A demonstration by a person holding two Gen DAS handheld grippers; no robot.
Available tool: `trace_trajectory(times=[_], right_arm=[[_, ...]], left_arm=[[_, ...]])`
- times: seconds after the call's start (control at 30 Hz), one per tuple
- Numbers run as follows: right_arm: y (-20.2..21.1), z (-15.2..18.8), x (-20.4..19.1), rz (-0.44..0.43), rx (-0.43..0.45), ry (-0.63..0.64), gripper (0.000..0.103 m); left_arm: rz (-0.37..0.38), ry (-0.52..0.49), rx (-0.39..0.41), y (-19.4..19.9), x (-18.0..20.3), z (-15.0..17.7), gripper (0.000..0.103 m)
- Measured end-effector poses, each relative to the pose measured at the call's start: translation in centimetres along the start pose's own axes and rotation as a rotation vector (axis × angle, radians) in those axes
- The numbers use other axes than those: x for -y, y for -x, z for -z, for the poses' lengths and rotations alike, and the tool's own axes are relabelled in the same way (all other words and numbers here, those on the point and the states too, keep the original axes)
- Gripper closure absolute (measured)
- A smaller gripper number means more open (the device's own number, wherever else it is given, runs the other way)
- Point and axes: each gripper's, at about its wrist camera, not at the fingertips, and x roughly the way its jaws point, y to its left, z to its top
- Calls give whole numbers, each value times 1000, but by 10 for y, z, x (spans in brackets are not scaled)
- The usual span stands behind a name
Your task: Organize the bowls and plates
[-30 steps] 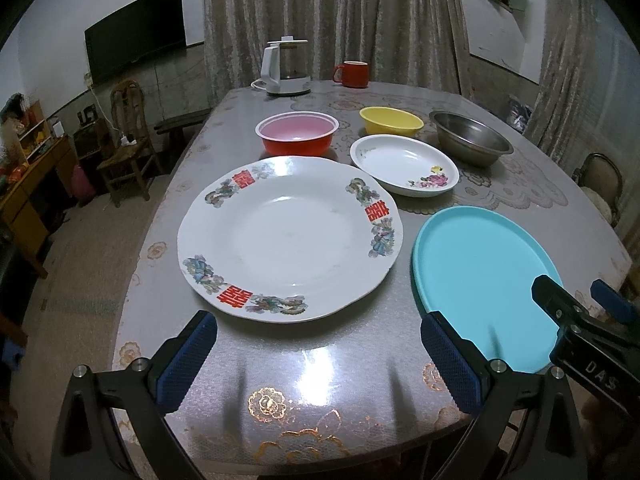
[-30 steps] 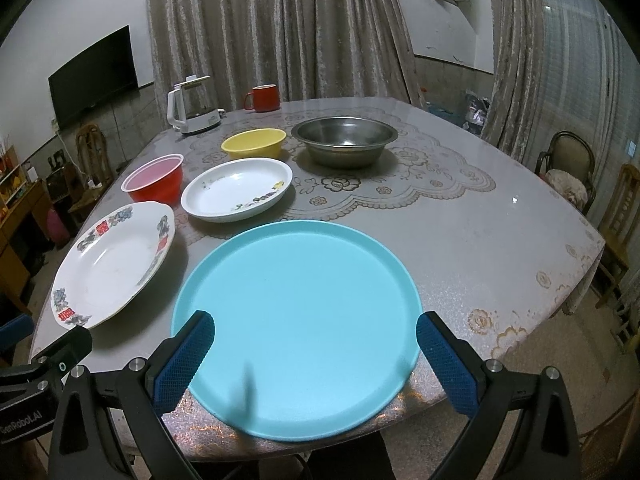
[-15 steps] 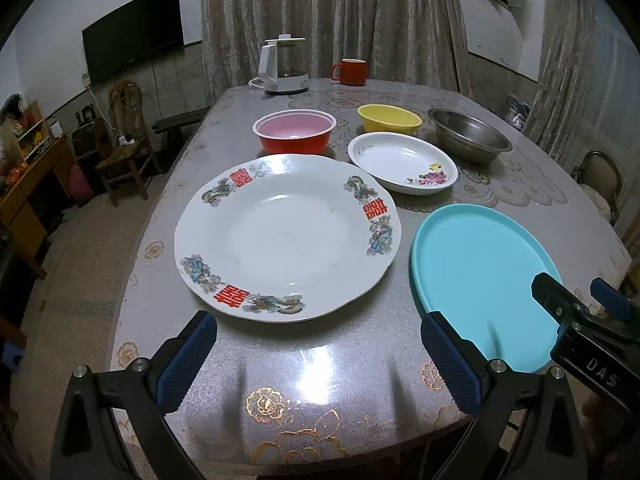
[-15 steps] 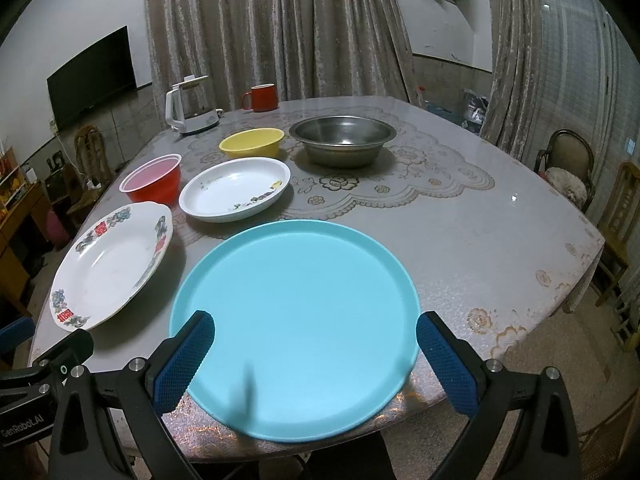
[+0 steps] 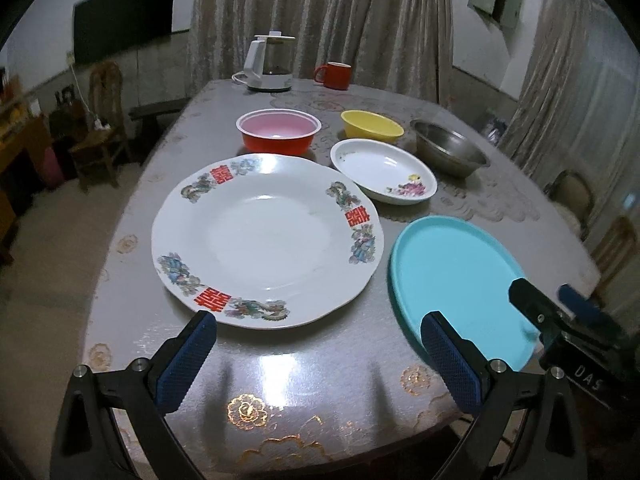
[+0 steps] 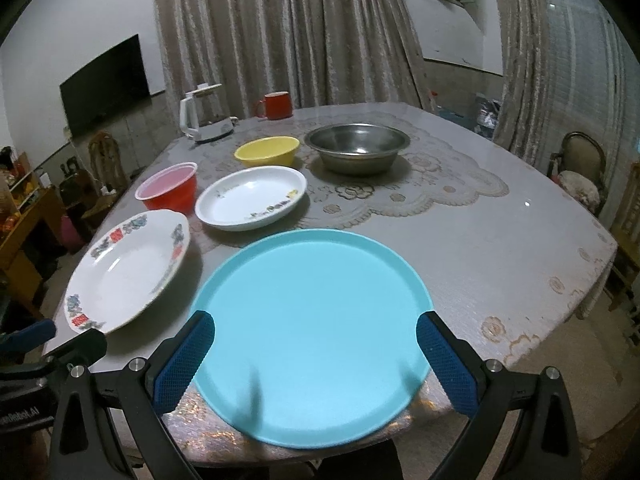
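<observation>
Two tools are hovering over the near edge of the counter (image 5: 312, 364), both spread wide and holding nothing. Directly ahead of the left tool (image 5: 316, 360) the big white plate with red and floral rim decoration (image 5: 264, 240) is lying flat, and its near rim is sitting just beyond that tool's blue pads. The turquoise plate (image 6: 312, 316) is lying between the right tool (image 6: 316, 360) and the middle of the counter, with its near rim jutting past the counter edge, and that worries me. If the right tool is pushing forward or down on that overhanging rim instead of pinching it cleanly, the plate could be tipping or sliding off toward the floor. Farther out from both tools are the small white dish with a flower print (image 5: 384, 170), the red bowl (image 5: 278, 130), the yellow bowl (image 5: 372, 124) and the steel bowl (image 6: 356, 146), all apart from one another. The white plate looks like glazed china on a glossy surface, so a shallow grip on its thin rim could be letting it slip and crack against the neighbouring turquoise plate, which is lying just beside it.
</observation>
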Motion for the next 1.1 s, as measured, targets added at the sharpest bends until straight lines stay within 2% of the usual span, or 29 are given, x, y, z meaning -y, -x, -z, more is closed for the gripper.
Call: trace_trajectory(times=[0.13, 0.23, 0.37, 0.5, 0.6, 0.73, 0.83, 0.9, 0.97, 1.03, 1.1], right_arm=[[-4, -4, -4, -86, 5, 18, 0], [-10, -6, -9, -109, -20, 47, 0], [-24, -11, -15, -148, -74, 81, 1], [-36, -20, -23, -189, -102, 121, 7], [-44, -28, -31, -216, -96, 159, 10], [-54, -40, -46, -294, -87, 198, 13], [-64, -48, -58, -404, -99, 194, 13], [-74, -52, -63, -468, -114, 162, 19], [-84, -55, -69, -470, -145, 146, 36], [-93, -57, -77, -507, -175, 138, 40], [-99, -58, -85, -504, -175, 145, 40]], left_arm=[[73, 53, -13, -2, -16, -5, 0], [86, 100, -17, -3, -29, -8, 0], [45, 134, -24, -3, -48, -17, 0], [4, 155, -24, -5, -68, -23, 0], [49, 226, -17, -9, -90, -26, 0], [114, 316, -18, -13, -113, -30, 0], [119, 311, -23, -19, -117, -35, 0], [139, 306, 0, -19, -120, -38, 0], [170, 316, 37, -19, -124, -39, 1], [185, 336, 47, -22, -129, -42, 2], [198, 343, 52, -25, -133, -44, 2]])
